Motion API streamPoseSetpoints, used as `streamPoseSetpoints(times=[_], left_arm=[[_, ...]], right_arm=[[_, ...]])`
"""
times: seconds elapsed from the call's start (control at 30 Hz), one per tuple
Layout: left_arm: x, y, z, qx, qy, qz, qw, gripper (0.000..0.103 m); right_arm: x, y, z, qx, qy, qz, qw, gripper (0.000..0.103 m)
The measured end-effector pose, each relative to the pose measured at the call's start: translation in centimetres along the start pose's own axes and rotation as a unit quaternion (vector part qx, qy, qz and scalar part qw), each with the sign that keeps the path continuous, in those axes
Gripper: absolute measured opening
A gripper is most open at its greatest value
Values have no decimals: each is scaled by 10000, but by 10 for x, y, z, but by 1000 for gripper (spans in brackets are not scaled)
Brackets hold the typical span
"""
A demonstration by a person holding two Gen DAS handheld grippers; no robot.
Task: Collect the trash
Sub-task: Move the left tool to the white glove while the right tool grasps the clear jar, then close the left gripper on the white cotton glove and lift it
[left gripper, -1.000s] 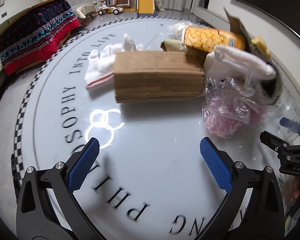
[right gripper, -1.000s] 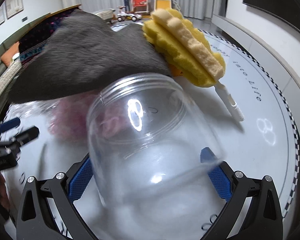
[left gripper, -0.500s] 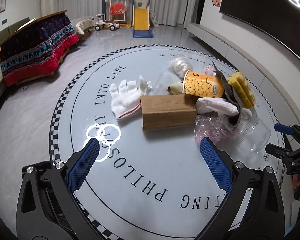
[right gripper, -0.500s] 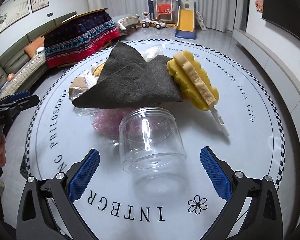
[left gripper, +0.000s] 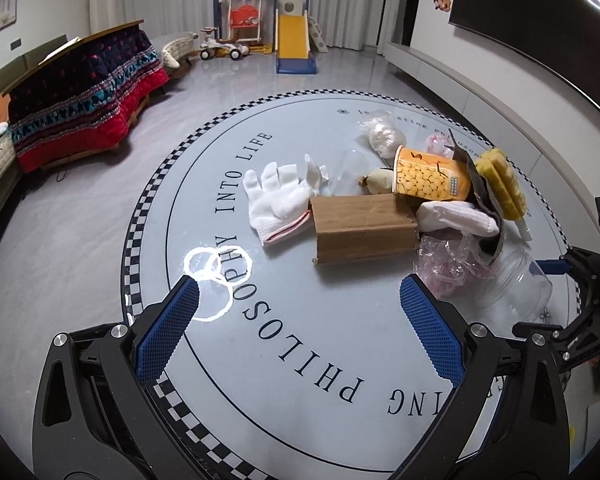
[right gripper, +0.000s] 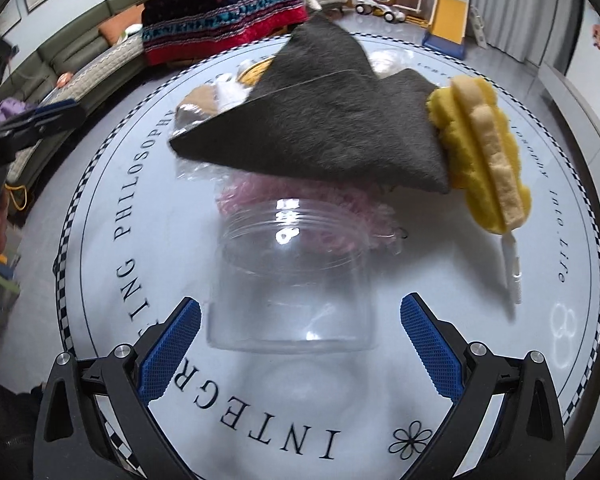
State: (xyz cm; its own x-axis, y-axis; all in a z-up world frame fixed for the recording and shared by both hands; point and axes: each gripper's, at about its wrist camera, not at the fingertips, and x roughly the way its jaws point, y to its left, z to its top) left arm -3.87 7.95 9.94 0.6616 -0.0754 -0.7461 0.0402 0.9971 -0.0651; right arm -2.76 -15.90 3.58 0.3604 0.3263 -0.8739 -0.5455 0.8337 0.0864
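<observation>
My right claw (right gripper: 300,344): spread wide, empty, clear jar (right gripper: 292,276) on its side at frame centre between the tips, untouched | my left claw (left gripper: 300,328): spread wide, empty, over bare table (left gripper: 300,340) | trash: cardboard box (left gripper: 362,226), white glove (left gripper: 278,202), corn cup (left gripper: 430,178) heaped centre-right in left view | grey cloth (right gripper: 324,120) above jar.

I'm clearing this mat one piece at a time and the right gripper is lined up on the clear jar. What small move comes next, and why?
Probably ease the right gripper forward and close on the clear jar. The jar lies on its side directly ahead, its base nearest, and the jaws are open wider than it, not yet around it. The grey cloth lies beyond the jar.
</observation>
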Motion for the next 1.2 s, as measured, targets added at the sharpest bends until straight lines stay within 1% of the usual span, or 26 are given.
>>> streamPoseSetpoints(times=[0.03, 0.07, 0.17, 0.27, 0.33, 0.53, 0.63, 0.73, 0.87, 0.97, 1.1, 1.2], left_arm=[[2, 2, 1, -32, 13, -26, 10000, 97], [3, 3, 2, -61, 25, -50, 10000, 97], [11, 6, 8, -153, 93, -153, 9997, 97], [19, 8, 16, -156, 122, -130, 9997, 97], [27, 11, 23, -173, 139, -97, 9997, 97], [58, 21, 45, -307, 371, -52, 9988, 97], [74, 25, 55, -344, 471, -41, 9983, 97], [91, 26, 65, -340, 590, -7, 9977, 97], [116, 28, 78, -382, 723, 58, 9966, 97], [138, 29, 85, -312, 876, 135, 9956, 97], [168, 30, 90, -264, 1156, 129, 9929, 97], [182, 29, 91, -201, 1325, 191, 9908, 97]], right_arm=[[1, 2, -1, 3, 5, 2, 10000, 95], [0, 4, 0, -4, 12, -17, 10000, 84], [0, 10, 0, -51, 68, -113, 9999, 84], [-4, 18, 2, -82, 12, -217, 9997, 84], [-12, 22, 3, -36, -118, -210, 9997, 84], [-47, 24, 14, 26, -438, -157, 9989, 84], [-62, 19, 31, 105, -585, -148, 9981, 84], [-66, 14, 52, 91, -692, -204, 9974, 84], [-57, 6, 82, 81, -737, -192, 9971, 84], [-48, -1, 100, 105, -745, -162, 9970, 84], [-31, -8, 123, 230, -722, -24, 9971, 84], [-24, -10, 139, 265, -787, -20, 9965, 84]])
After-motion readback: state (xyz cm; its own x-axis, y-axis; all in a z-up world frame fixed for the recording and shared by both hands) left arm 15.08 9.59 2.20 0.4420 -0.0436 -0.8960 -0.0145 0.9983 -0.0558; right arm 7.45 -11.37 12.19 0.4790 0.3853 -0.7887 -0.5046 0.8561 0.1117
